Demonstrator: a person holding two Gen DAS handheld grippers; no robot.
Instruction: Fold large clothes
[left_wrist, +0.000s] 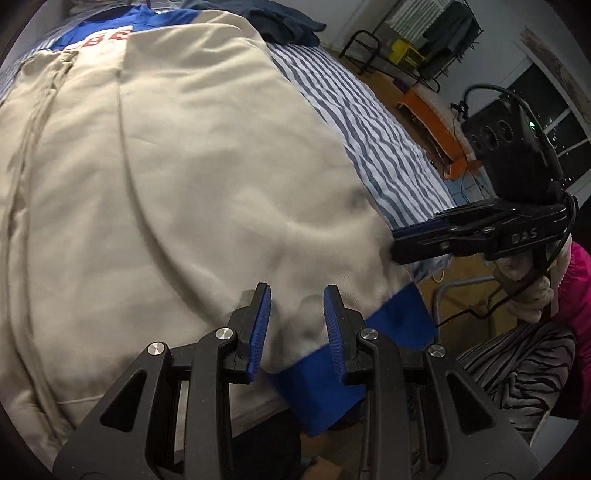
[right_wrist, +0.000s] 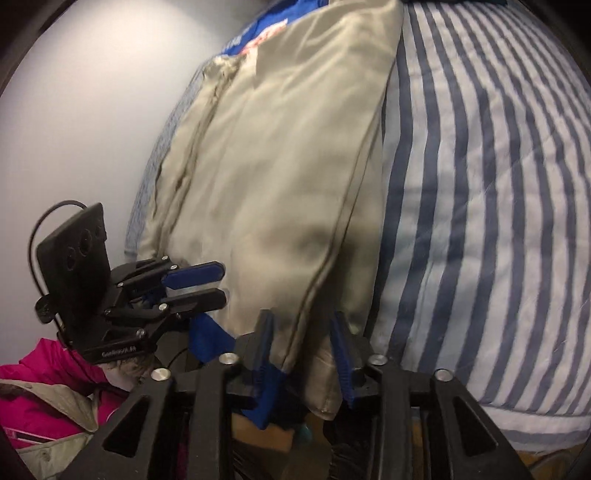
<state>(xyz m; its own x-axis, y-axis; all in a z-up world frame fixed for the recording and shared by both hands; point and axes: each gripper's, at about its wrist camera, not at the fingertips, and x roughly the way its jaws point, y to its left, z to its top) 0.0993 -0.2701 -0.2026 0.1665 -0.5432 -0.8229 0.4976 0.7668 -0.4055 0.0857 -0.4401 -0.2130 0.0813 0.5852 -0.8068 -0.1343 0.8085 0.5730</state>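
The beige garment (left_wrist: 177, 177) lies spread along the striped bed cover (left_wrist: 369, 147), with its near hem at the bed's front edge and its far end lying over a blue shirt with red letters (left_wrist: 103, 35). A blue piece of cloth (left_wrist: 325, 391) hangs from under the hem, over the bed's edge. The left gripper (left_wrist: 297, 325) stands at the near hem with its fingers apart; beige fabric shows between the pads, but they do not seem to press on it. The right gripper (right_wrist: 303, 347) is at the hem's right corner, and the fabric bunches between its two pads, which are closer together; whether they really clamp the cloth I cannot tell for sure. In my judgement the step in hand is taking hold of the near hem at two points, to fold the garment across toward its far end. The next move calls for both grippers to pinch only the beige layer, not the blue one under it, and then to lift together evenly, so the fold stays straight.
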